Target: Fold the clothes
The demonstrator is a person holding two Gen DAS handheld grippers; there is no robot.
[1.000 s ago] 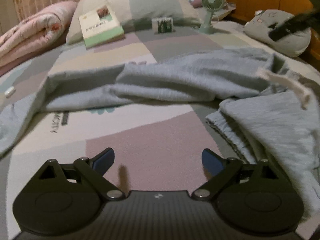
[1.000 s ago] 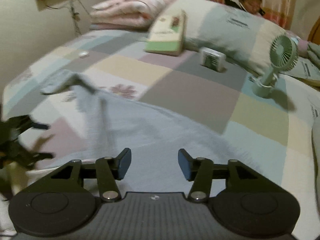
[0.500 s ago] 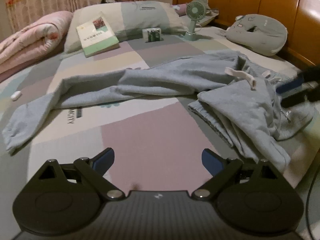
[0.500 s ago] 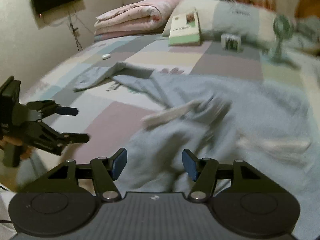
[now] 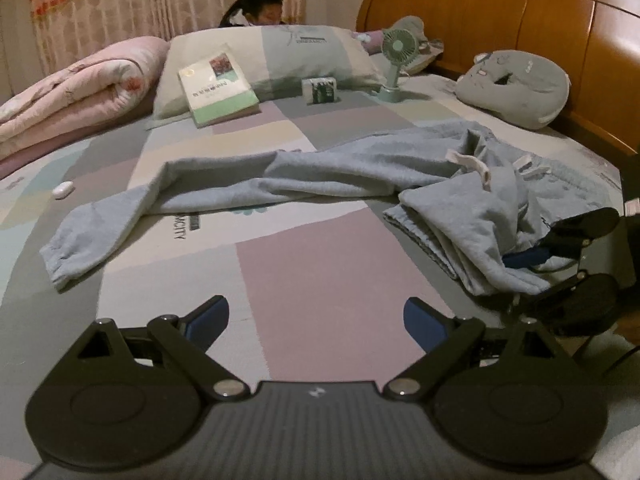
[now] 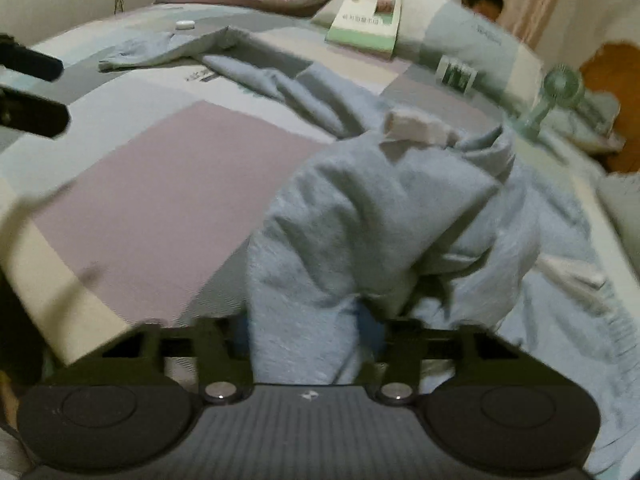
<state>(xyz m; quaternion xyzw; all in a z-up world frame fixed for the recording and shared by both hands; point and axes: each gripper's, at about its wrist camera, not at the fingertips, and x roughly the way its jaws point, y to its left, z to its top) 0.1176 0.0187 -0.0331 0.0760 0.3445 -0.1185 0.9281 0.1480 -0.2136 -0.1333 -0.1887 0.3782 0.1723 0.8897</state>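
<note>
1 left gripper (image 5: 316, 320): jaws wide, nothing between them, bare patchwork bedsheet (image 5: 312, 280) ahead with open room. 1 right gripper (image 6: 306, 332): jaws closing on a bunched fold of the grey sweatpants (image 6: 360, 216), cloth between the pads. Sweatpants: heaped at the bed's near right edge, 1 leg stretching away leftward, cuff (image 5: 68, 256) beyond the left gripper. Farther: book (image 5: 218, 86), small box (image 5: 320, 90), fan (image 5: 396, 60), pillow (image 5: 304, 56), wooden headboard (image 5: 520, 20).

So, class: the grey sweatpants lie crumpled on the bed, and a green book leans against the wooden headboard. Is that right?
Not quite. The sweatpants do lie crumpled on the bed, but the green book leans against the pillow, not the headboard. The left wrist view shows it.
</note>
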